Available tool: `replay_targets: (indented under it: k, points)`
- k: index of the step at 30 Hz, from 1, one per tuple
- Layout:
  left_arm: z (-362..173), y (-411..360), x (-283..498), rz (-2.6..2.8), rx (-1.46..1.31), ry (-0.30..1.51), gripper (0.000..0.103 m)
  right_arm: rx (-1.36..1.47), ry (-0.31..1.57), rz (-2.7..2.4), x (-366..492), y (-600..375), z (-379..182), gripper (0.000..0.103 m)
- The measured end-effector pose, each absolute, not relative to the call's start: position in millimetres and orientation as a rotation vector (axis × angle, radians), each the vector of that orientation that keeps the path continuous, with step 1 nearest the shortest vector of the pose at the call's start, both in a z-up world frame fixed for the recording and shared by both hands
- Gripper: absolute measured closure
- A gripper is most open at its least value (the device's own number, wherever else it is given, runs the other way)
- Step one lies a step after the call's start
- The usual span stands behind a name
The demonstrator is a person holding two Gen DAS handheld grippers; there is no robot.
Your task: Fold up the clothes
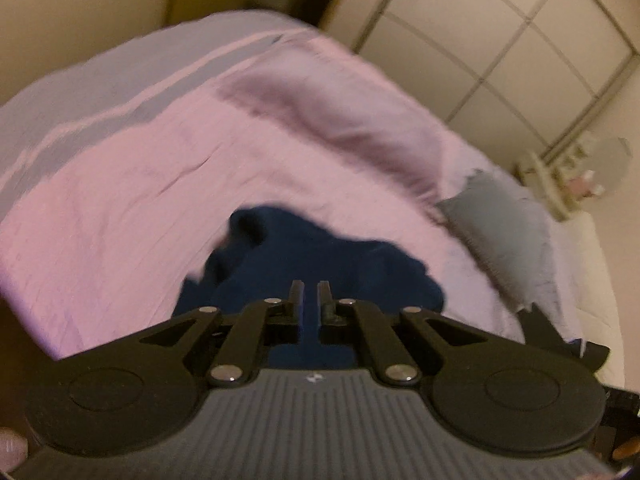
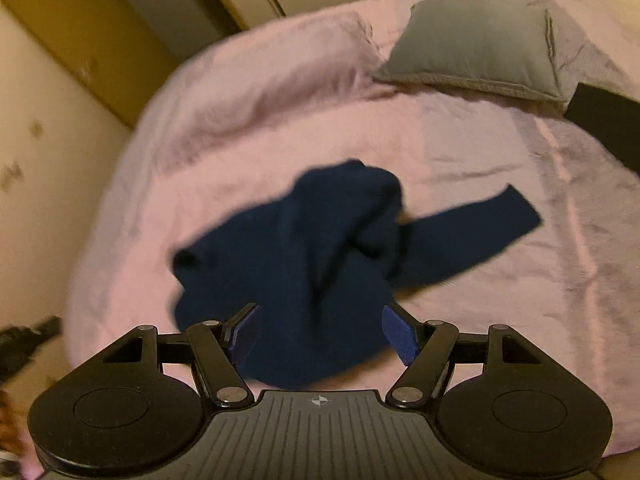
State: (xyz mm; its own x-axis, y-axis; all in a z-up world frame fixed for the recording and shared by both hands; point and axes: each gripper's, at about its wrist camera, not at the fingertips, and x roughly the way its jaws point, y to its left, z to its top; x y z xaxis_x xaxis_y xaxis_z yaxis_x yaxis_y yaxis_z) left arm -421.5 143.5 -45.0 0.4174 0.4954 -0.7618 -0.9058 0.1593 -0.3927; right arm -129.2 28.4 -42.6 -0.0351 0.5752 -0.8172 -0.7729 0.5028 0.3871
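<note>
A: Where's the navy sweater (image 2: 316,248)?

B: Bunched on the bed (image 2: 480,140) ahead of your spread right hand-held gripper (image 2: 320,336); your left hand-held gripper (image 1: 309,300) is nearly pressed together, whether pinching it I can't tell.

A: Handling?

B: Soft, limp; take hem corners.

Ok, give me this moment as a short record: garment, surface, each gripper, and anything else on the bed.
garment: navy sweater, crumpled, one sleeve stretched out to the side
surface: pink bedspread
left gripper: fingers nearly together, above the sweater; grip unclear
right gripper: fingers wide apart, holding nothing
also on bed: grey pillow
fold: not started
</note>
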Motion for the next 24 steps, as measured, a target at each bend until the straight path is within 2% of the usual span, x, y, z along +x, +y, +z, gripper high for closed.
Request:
replay_targets:
  k: [8, 10, 12, 14, 16, 24]
  points:
    - [-70, 77, -383, 1.021, -0.869, 0.778, 0.095, -0.428, 1.174, 1.096, -147, -5, -97, 0.033]
    - [-77, 62, -370, 1.002, -0.837, 0.827, 0.087, -0.463, 1.161, 1.114, -155, -7, -96, 0.033]
    - [-78, 47, -359, 0.992, -0.814, 0.860, 0.079, -0.499, 1.147, 1.131, -164, -9, -96, 0.033]
    - [-87, 40, -347, 0.990, -0.770, 0.883, 0.077, -0.535, 1.133, 1.147, -172, -11, -96, 0.033]
    - [-87, 33, -342, 0.995, -0.744, 0.894, 0.071, -0.570, 1.118, 1.164, -180, -13, -95, 0.033]
    - [-97, 19, -339, 1.040, -0.731, 0.934, 0.066, -0.646, 1.112, 1.188, -199, -22, -99, 0.033]
